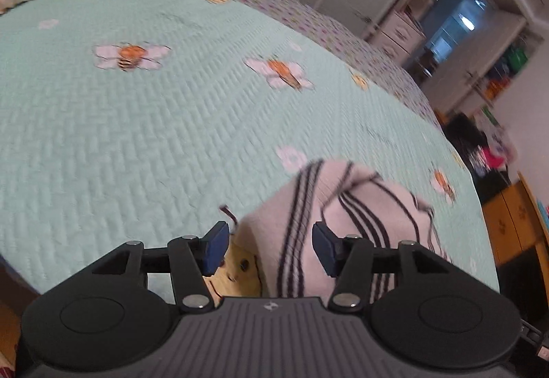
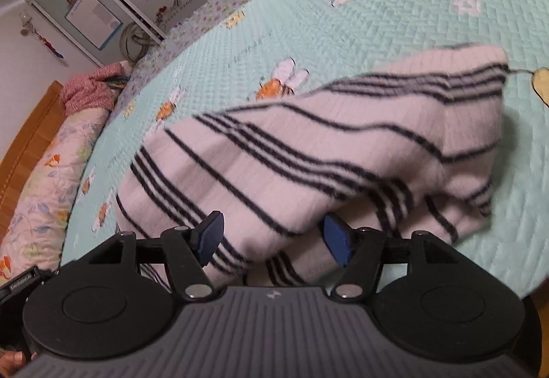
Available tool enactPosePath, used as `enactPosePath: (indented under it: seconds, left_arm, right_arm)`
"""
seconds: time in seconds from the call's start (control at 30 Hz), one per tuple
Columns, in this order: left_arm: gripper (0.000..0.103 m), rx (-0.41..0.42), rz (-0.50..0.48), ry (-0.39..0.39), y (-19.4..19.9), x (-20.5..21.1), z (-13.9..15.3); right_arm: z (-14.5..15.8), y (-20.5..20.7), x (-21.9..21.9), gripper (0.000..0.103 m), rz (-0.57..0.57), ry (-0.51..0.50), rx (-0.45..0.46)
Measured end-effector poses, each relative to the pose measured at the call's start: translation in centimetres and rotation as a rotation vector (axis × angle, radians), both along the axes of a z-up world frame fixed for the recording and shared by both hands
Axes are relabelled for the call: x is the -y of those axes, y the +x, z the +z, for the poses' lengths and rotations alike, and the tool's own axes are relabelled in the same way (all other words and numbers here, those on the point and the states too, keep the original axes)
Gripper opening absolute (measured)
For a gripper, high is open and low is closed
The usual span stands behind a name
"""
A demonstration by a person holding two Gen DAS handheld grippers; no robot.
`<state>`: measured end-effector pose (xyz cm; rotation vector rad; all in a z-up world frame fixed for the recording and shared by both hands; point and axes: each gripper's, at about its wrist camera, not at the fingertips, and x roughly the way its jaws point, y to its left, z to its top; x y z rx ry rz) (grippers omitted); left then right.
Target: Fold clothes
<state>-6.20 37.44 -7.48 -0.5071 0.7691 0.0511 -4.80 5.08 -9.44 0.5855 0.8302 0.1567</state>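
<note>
- The left gripper (image 1: 270, 247) has its jaws spread wide, blue pads (image 1: 215, 249) well apart, and nothing clamped between them
- Straight ahead of it and running between its fingers lies the striped garment (image 1: 346, 206), pale pink with dark stripes, bunched up on the mint bedspread (image 1: 137, 124)
- A yellow patch (image 1: 240, 266) shows just beside its left finger, under the garment's edge; what it belongs to I cannot tell
- The right gripper (image 2: 272, 240) is also wide open, gripping nothing; its pads (image 2: 209, 239) sit either side of a fold of the same striped garment (image 2: 308, 144)
- From the right gripper the garment spreads ahead and off to the right, rumpled and partly doubled over itself
- Far ahead-left of it a floral pillow (image 2: 44, 186) lies at the bedspread's (image 2: 429, 0) edge
</note>
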Motion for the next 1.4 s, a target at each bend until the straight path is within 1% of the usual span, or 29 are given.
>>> enactPosePath:
  seconds: [0.07,0.2,0.3,0.37,0.43,0.47,0.5,0.53,0.6,0.63,0.67,0.7,0.73,0.77,0.8,0.83,0.9,0.97,1.0,1.03,1.1,1.2,1.23,1.27,1.3,1.33,1.37,1.4]
  left_arm:
    - [0.056,0.001,0.000,0.012,0.2,0.1,0.3]
    - [0.056,0.002,0.000,0.035,0.6,0.4,0.8]
    - [0.056,-0.029,-0.050,0.029,0.8,1.7,0.4]
    - [0.056,-0.039,-0.075,0.042,0.8,2.3,0.3]
    - [0.057,-0.049,-0.088,0.058,0.7,2.6,0.1]
    - [0.058,-0.054,-0.089,0.067,0.7,2.5,0.1]
    - [0.059,-0.058,-0.082,0.065,0.7,2.3,0.0]
    - [0.059,-0.062,-0.074,0.062,0.6,2.0,0.0]
    - [0.061,-0.070,-0.049,0.045,0.6,1.3,-0.2]
    - [0.061,-0.078,-0.036,0.035,0.6,1.0,-0.4]
    - [0.061,-0.089,-0.029,0.026,0.8,0.9,-0.6]
    - [0.061,-0.101,-0.021,0.016,1.0,0.9,-0.8]
    - [0.061,-0.112,-0.014,0.006,1.1,0.8,-1.0]
    - [0.061,-0.118,-0.015,-0.003,1.1,1.0,-1.1]
    - [0.061,-0.124,-0.016,-0.013,1.1,1.2,-1.2]
    - [0.061,-0.123,-0.027,-0.016,1.0,1.6,-1.1]
    - [0.061,-0.121,-0.049,-0.013,0.7,2.2,-1.1]
    - [0.061,-0.124,-0.066,0.002,0.4,2.8,-1.0]
    - [0.061,-0.130,-0.070,0.002,0.3,2.8,-1.1]
    - [0.061,-0.136,-0.073,0.002,0.2,2.9,-1.1]
    - [0.061,-0.134,-0.077,0.004,0.0,2.9,-1.2]
    - [0.061,-0.121,-0.080,0.022,0.3,2.7,-1.1]
    - [0.061,-0.115,-0.081,0.028,0.4,2.7,-1.1]
    - [0.061,-0.110,-0.086,0.034,0.8,2.8,-1.1]
    - [0.061,-0.101,-0.098,0.039,1.2,3.2,-1.0]
    - [0.061,-0.091,-0.110,0.043,1.7,3.5,-0.9]
    - [0.061,-0.081,-0.129,0.050,2.3,4.1,-0.7]
    - [0.061,-0.070,-0.148,0.058,3.0,4.8,-0.5]
  right_arm:
    - [0.6,1.2,-0.8,0.066,0.013,-0.011,0.029]
    - [1.7,3.7,-2.5,0.072,0.038,-0.032,0.087]
    - [2.9,5.2,-4.8,0.072,0.079,-0.073,0.121]
    - [4.0,5.4,-6.5,0.071,0.138,-0.126,0.151]
    - [4.4,5.4,-8.4,0.072,0.228,-0.224,0.120]
    - [4.3,5.2,-9.0,0.072,0.267,-0.255,0.095]
    - [4.1,4.7,-9.0,0.072,0.282,-0.247,0.076]
    - [3.7,4.1,-8.6,0.072,0.275,-0.212,0.055]
    - [3.2,2.9,-7.2,0.072,0.248,-0.106,0.012]
    - [3.4,2.4,-6.5,0.072,0.240,-0.058,0.016]
    - [4.0,2.0,-6.2,0.072,0.231,-0.050,0.045]
    - [4.8,1.8,-5.9,0.072,0.221,-0.050,0.079]
    - [5.6,1.7,-6.0,0.074,0.214,-0.079,0.123]
    - [6.2,2.0,-6.3,0.076,0.212,-0.117,0.159]
    - [6.8,2.5,-6.6,0.082,0.212,-0.156,0.192]
    - [7.1,3.2,-7.3,0.083,0.214,-0.179,0.210]
    - [6.8,5.7,-8.8,0.083,0.235,-0.196,0.211]
    - [4.6,7.5,-10.5,0.083,0.275,-0.252,0.186]
    - [3.4,8.4,-11.3,0.082,0.295,-0.282,0.173]
    - [2.2,9.3,-12.2,0.067,0.315,-0.312,0.159]
    - [-0.8,8.9,-12.4,0.050,0.354,-0.298,0.095]
    - [-2.7,4.2,-11.6,0.048,0.416,-0.360,0.176]
    - [-3.0,2.8,-11.0,0.047,0.426,-0.372,0.174]
    - [-3.1,1.7,-10.2,0.046,0.431,-0.360,0.165]
    - [-3.3,0.7,-9.3,0.043,0.435,-0.343,0.156]
    - [-3.6,0.0,-8.4,0.037,0.439,-0.319,0.134]
    - [-4.0,-0.5,-8.0,0.034,0.442,-0.308,0.121]
    - [-4.4,-1.1,-7.8,0.034,0.444,-0.301,0.111]
